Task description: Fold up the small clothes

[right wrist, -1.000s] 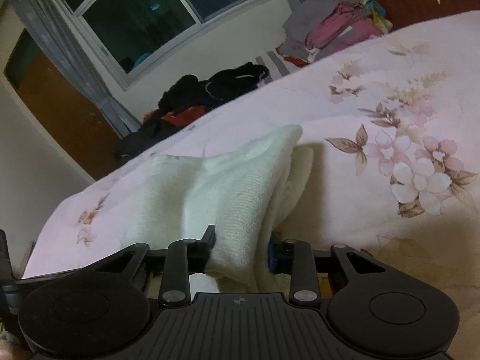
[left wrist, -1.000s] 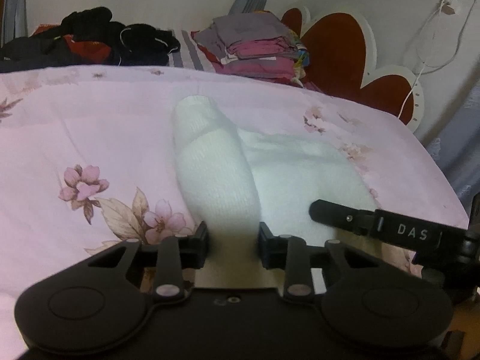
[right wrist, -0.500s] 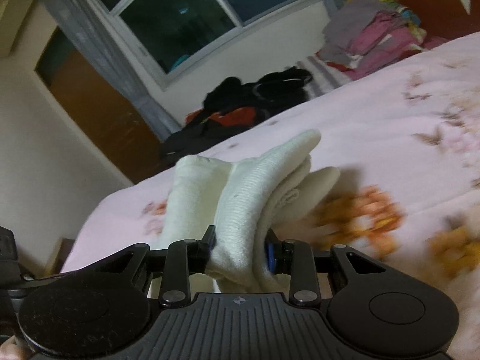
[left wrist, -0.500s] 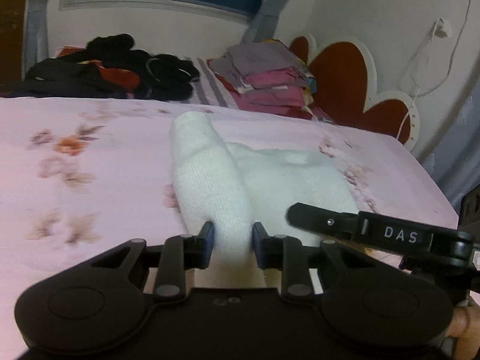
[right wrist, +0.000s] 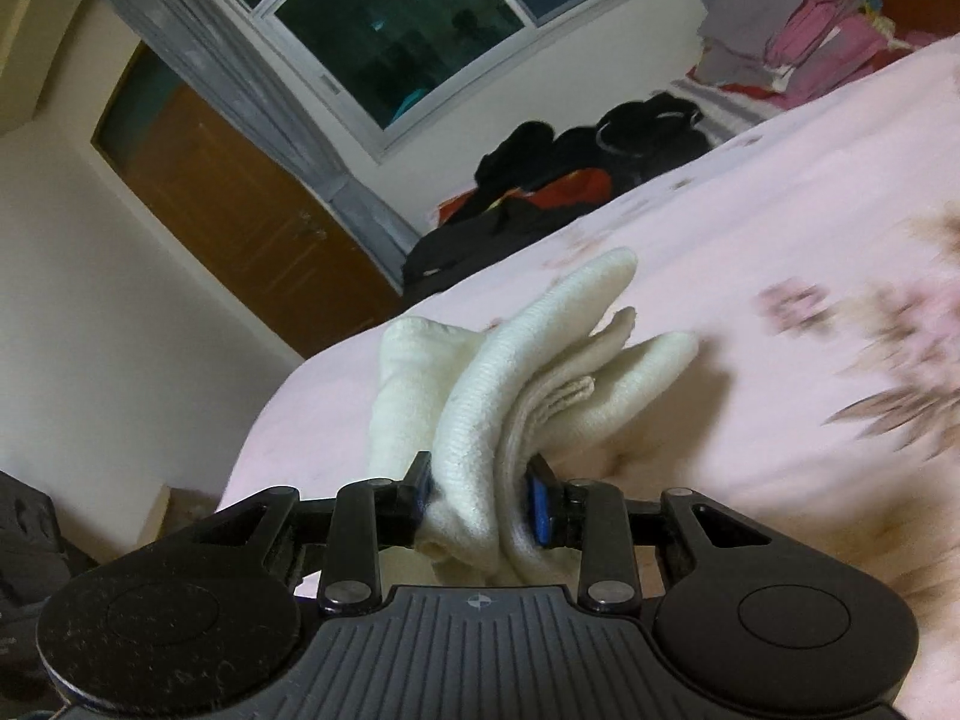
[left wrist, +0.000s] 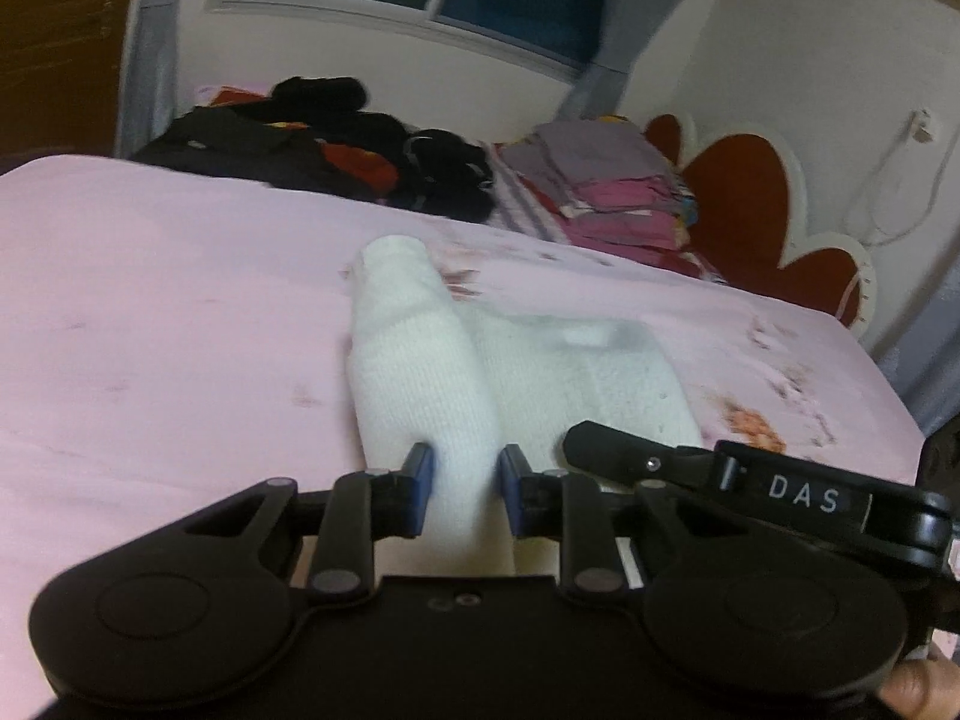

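**Stock on the bed: one garment, two grippers**

One white ribbed knit garment (left wrist: 420, 372), bunched above the pink floral bed sheet (left wrist: 150, 300). Two black grippers: left gripper (left wrist: 462, 480), jaws just closing, clamps one fold; right gripper (right wrist: 480, 498) clamps another. One folded clothes stack (left wrist: 612, 186); one dark clothes heap (left wrist: 324, 144).

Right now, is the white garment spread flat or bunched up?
Bunched: the white garment hangs in thick folds, pinched by the right tool and the left tool above the pink bedsheet.

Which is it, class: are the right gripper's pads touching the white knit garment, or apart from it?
Touching. The right wrist view shows the right gripper with both pads pressed into the bunched white knit garment.
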`<action>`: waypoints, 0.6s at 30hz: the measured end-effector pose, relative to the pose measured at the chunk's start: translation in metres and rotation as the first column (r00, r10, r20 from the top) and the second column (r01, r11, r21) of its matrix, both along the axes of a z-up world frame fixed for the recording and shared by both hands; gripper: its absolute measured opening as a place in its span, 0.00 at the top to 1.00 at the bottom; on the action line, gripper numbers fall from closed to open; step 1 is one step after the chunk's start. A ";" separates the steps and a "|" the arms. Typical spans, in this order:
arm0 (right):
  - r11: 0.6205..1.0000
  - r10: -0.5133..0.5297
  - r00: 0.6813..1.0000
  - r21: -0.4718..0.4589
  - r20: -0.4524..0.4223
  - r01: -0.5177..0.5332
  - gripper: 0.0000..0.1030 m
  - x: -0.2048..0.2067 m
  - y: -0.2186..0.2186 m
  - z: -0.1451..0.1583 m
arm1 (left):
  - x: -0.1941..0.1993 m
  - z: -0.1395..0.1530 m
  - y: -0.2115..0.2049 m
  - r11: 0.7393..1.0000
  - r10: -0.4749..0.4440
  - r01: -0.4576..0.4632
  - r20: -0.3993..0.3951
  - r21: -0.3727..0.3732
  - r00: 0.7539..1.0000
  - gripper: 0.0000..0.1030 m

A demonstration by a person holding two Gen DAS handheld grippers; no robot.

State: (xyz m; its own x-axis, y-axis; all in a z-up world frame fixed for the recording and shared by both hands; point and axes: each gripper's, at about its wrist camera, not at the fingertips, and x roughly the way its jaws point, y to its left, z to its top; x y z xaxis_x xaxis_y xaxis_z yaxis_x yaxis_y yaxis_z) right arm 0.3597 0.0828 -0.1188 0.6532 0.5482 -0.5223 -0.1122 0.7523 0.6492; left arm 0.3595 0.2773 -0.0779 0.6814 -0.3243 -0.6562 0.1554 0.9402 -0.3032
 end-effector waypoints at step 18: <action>0.994 0.024 0.996 -0.101 -0.082 -0.033 0.70 0.036 0.013 -0.065 | 0.026 -0.040 0.063 0.996 0.082 -0.080 -0.052 0.036 0.995 0.85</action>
